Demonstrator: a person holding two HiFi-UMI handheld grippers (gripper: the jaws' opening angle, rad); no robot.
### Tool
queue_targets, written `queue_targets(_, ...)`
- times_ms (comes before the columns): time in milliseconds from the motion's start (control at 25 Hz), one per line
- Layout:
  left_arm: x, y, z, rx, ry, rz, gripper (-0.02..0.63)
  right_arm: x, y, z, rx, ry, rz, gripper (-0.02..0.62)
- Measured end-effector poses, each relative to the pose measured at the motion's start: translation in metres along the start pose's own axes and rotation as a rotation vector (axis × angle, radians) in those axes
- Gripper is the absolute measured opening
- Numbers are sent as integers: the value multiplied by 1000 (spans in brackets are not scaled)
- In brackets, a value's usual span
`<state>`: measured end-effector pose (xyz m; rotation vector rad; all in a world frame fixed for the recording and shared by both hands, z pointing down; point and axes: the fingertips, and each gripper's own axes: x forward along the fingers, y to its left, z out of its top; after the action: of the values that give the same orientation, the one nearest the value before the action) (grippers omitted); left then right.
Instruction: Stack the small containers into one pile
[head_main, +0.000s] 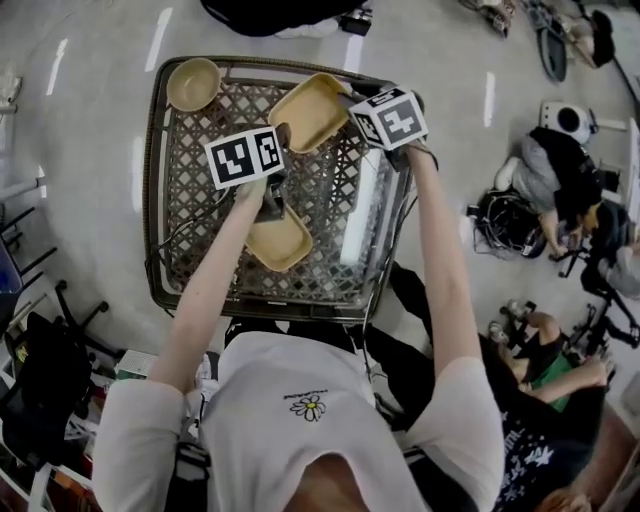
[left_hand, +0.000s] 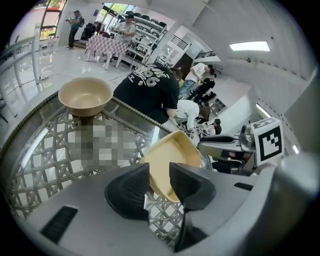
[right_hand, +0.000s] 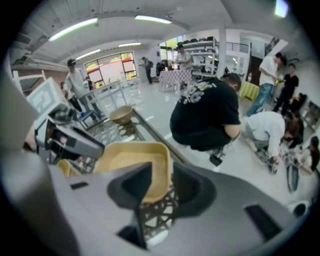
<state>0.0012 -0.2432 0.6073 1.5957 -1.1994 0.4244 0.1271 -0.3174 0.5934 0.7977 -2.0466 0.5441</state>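
Observation:
Two square tan trays and a round tan bowl (head_main: 194, 83) lie on a lattice table (head_main: 190, 200). The far tray (head_main: 308, 110) sits tilted near the back edge, and the near tray (head_main: 282, 242) lies in the middle. My left gripper (head_main: 274, 208) hovers over the near tray's far rim, its jaws open with nothing between them. In the left gripper view (left_hand: 159, 181) the far tray (left_hand: 170, 157) and the bowl (left_hand: 85, 96) lie ahead. My right gripper (head_main: 348, 102) is open at the far tray's right edge. In the right gripper view (right_hand: 160, 181) that tray's (right_hand: 132, 160) near corner shows in the gap.
The table's metal rim (head_main: 160, 290) frames the lattice top. A person in a black shirt (right_hand: 207, 112) crouches just past the far edge. Other people and gear (head_main: 555, 180) sit on the floor to the right. Clutter (head_main: 40, 380) stands at the lower left.

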Motion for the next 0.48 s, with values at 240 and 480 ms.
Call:
queue_targets(240, 0, -1, 12, 65, -17, 22, 143, 23, -8, -13, 55, 32, 25, 147)
queue_targets(480, 7, 11, -1, 73, 38, 69, 143, 28, -9, -24, 61, 61, 25, 102)
